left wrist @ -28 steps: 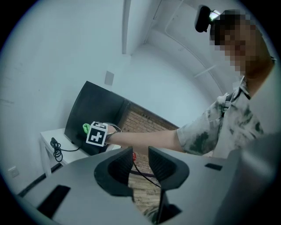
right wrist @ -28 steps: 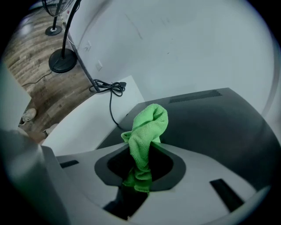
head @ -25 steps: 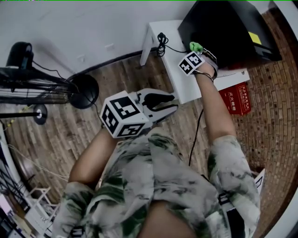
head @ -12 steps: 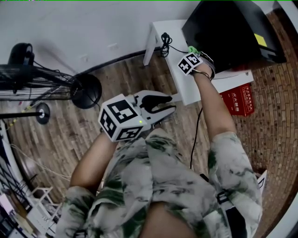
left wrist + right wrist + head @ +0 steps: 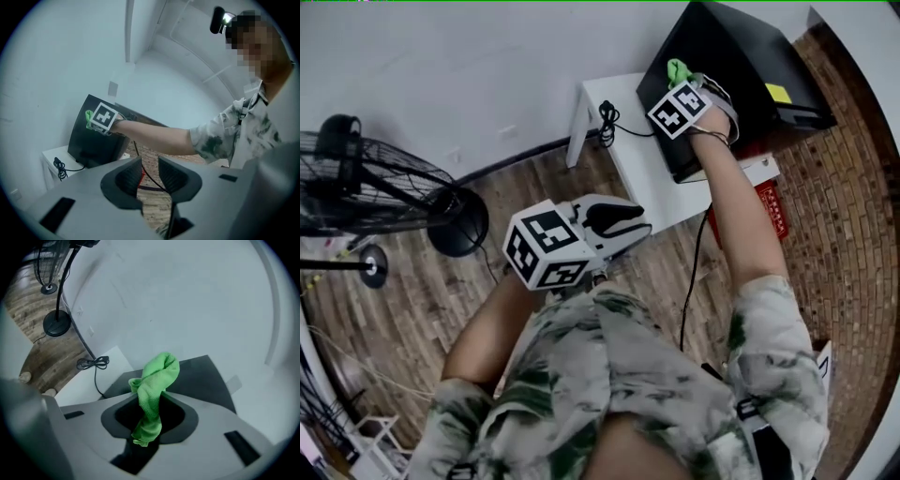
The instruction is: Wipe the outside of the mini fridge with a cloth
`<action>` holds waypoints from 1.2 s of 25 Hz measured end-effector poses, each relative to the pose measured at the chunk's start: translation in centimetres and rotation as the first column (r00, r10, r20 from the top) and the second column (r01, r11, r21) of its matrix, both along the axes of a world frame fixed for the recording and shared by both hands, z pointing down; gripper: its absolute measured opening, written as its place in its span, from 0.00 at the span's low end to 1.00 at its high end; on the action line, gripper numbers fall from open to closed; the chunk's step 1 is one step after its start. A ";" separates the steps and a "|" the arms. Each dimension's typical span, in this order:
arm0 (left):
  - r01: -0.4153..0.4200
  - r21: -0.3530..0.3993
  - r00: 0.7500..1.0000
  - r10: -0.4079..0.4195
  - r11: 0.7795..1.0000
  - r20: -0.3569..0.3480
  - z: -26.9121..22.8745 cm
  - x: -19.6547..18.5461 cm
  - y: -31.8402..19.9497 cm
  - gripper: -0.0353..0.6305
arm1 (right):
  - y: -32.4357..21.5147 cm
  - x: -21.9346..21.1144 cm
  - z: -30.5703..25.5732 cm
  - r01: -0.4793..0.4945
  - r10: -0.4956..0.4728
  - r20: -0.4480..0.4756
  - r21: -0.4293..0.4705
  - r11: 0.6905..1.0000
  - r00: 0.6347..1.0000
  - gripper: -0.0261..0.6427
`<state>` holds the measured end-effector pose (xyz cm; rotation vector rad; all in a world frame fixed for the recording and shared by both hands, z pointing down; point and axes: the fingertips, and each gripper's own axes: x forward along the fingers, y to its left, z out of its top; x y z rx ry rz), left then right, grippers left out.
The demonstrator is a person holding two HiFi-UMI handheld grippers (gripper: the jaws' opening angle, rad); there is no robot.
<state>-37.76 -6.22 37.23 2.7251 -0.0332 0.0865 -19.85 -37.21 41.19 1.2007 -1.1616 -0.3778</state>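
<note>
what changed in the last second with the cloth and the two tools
The right tool, shut on the green cloth, slid it up the side of the black mini fridge, away from the white table. The left tool stayed open and empty near the person's chest.

Black box-shaped mini fridge (image 5: 741,66) and bright green microfibre cloth (image 5: 157,380).
Fridge: matt black, upright at the right end of a white low table (image 5: 656,187), yellow sticker (image 5: 778,92) on one face. Cloth: bunched and twisted, pinched in the right gripper (image 5: 150,416), its free end at the fridge's top corner.
</note>
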 end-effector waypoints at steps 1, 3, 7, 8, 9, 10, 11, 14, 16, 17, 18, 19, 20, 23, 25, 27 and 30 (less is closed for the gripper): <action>-0.005 0.005 1.000 0.005 1.000 -0.004 -0.3 0.1 0.1 0.23 | -0.4 -0.1 -1.9 0.004 -0.004 -0.010 0.026 1.000 1.000 0.19; -0.012 0.013 1.000 0.012 1.000 -0.012 -0.9 0.3 0.3 0.23 | -1.4 -0.3 -5.6 0.008 -0.006 -0.021 0.073 0.997 1.000 0.19; -0.014 0.020 1.000 0.014 1.000 -0.019 -1.4 0.4 0.5 0.23 | -3.1 -0.5 -11.2 0.013 -0.006 -0.048 0.154 0.988 0.999 0.19; -0.011 0.021 1.000 0.011 1.000 -0.020 -1.4 0.3 0.5 0.23 | -3.4 -0.3 -12.1 0.010 0.000 -0.060 0.166 0.986 0.998 0.19; -0.007 0.022 1.000 0.007 1.000 -0.022 -1.4 0.1 0.4 0.23 | -3.7 -0.1 -12.8 0.005 0.008 -0.076 0.173 0.985 0.997 0.19; -0.001 0.020 1.000 0.002 1.000 -0.024 -1.4 -0.1 0.4 0.23 | -4.0 0.2 -13.2 0.001 0.016 -0.095 0.175 0.985 0.995 0.19; 0.004 0.017 1.000 -0.004 1.000 -0.025 -1.3 -0.3 0.3 0.23 | -4.3 0.5 -13.4 -0.004 0.024 -0.114 0.172 0.985 0.993 0.19; 0.017 0.006 1.000 -0.017 1.000 -0.024 -0.8 -0.7 0.2 0.23 | -4.9 1.6 -12.5 -0.028 0.051 -0.156 0.146 0.989 0.986 0.19; 0.024 0.000 0.999 -0.024 1.000 -0.021 -0.5 -0.9 0.2 0.23 | -5.1 2.2 -11.4 -0.047 0.069 -0.167 0.129 0.991 0.984 0.19; 0.028 -0.004 0.999 -0.028 1.000 -0.020 -0.3 -1.1 0.2 0.23 | -5.2 2.4 -10.8 -0.053 0.074 -0.172 0.122 0.991 0.982 0.19; 0.032 -0.008 0.999 -0.032 0.999 -0.019 -0.2 -1.2 0.2 0.23 | -5.3 2.6 -10.1 -0.057 0.077 -0.179 0.115 0.992 0.981 0.19; 0.035 -0.011 0.999 -0.035 0.999 -0.017 -0.1 -1.3 0.2 0.23 | -5.4 2.7 -9.5 -0.060 0.079 -0.182 0.108 0.992 0.980 0.19; 0.037 -0.015 0.999 -0.038 0.999 -0.016 0.0 -1.4 0.2 0.23 | -5.5 2.8 -8.8 -0.063 0.081 -0.183 0.099 0.993 0.980 0.19; 0.044 -0.026 0.999 -0.044 0.999 -0.010 0.4 -1.6 0.1 0.23 | -6.0 2.8 -6.9 -0.069 0.081 -0.180 0.071 0.995 0.980 0.19; 0.047 -0.036 0.999 -0.047 0.998 -0.007 0.8 -1.6 0.1 0.23 | -6.3 2.8 -5.3 -0.071 0.079 -0.178 0.054 0.996 0.981 0.19; 0.053 -0.043 0.999 -0.053 0.998 -0.001 1.2 -1.7 0.2 0.23 | -6.7 2.8 -3.7 -0.072 0.077 -0.174 0.036 0.997 0.982 0.19; 0.071 -0.051 0.997 -0.070 0.996 0.012 1.7 -1.7 -0.1 0.23 | -7.1 3.0 -1.3 -0.071 0.073 -0.167 0.014 0.997 0.983 0.19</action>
